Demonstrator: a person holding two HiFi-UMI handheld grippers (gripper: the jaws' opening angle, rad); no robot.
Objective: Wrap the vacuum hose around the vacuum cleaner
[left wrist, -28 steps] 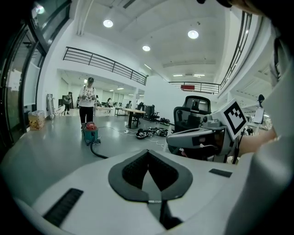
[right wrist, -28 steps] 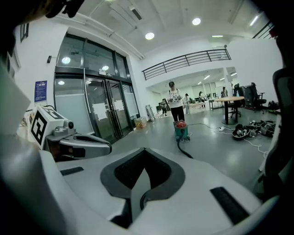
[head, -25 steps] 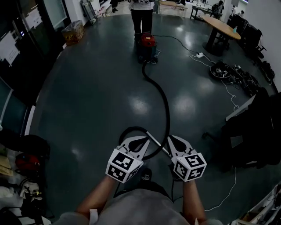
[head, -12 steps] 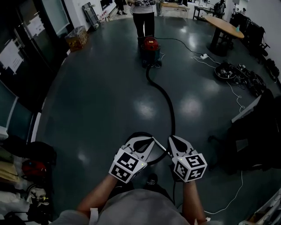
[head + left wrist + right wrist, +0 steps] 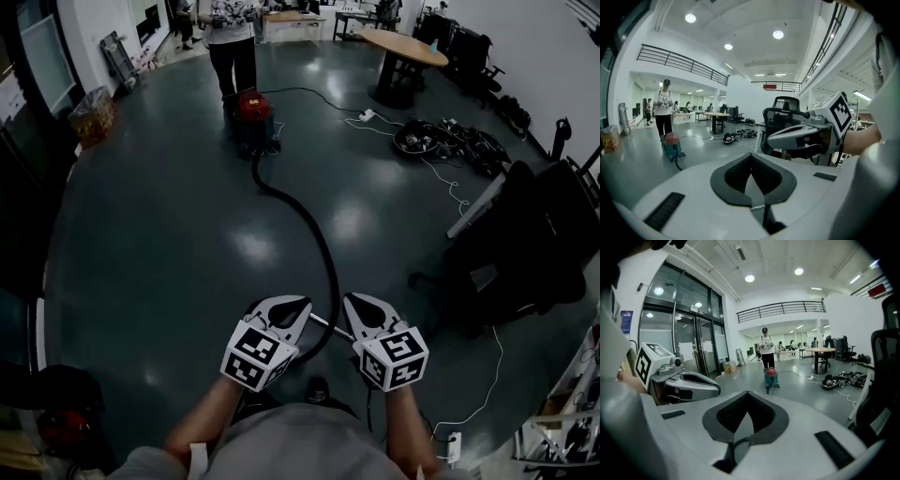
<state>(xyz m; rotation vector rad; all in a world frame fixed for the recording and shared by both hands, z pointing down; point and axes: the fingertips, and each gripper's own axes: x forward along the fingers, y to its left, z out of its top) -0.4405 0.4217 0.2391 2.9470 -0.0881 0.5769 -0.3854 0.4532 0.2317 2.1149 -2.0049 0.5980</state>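
Observation:
The vacuum cleaner (image 5: 253, 112), red on top with a teal body, stands far across the floor; it also shows small as the vacuum (image 5: 671, 145) and the vacuum (image 5: 771, 377). Its black hose (image 5: 314, 239) snakes from it toward me and curls under my hands, ending in a metal wand (image 5: 328, 324) that lies between the two grippers. My left gripper (image 5: 286, 309) and right gripper (image 5: 361, 307) hover side by side above the hose end. Both are shut, with nothing between their pads. The left gripper view shows the right gripper (image 5: 806, 136) alongside.
A person (image 5: 230, 37) stands just behind the vacuum. A round table (image 5: 403, 47), a tangle of cables (image 5: 441, 141) and a power strip (image 5: 366, 114) lie at the right back. A dark office chair (image 5: 525, 244) stands close on the right, a cardboard box (image 5: 94, 112) far left.
Both grippers have drifted together over the floor, staying shut. In the head view the vacuum and the person now sit further left, and the hose loop beside the left gripper looks smaller.

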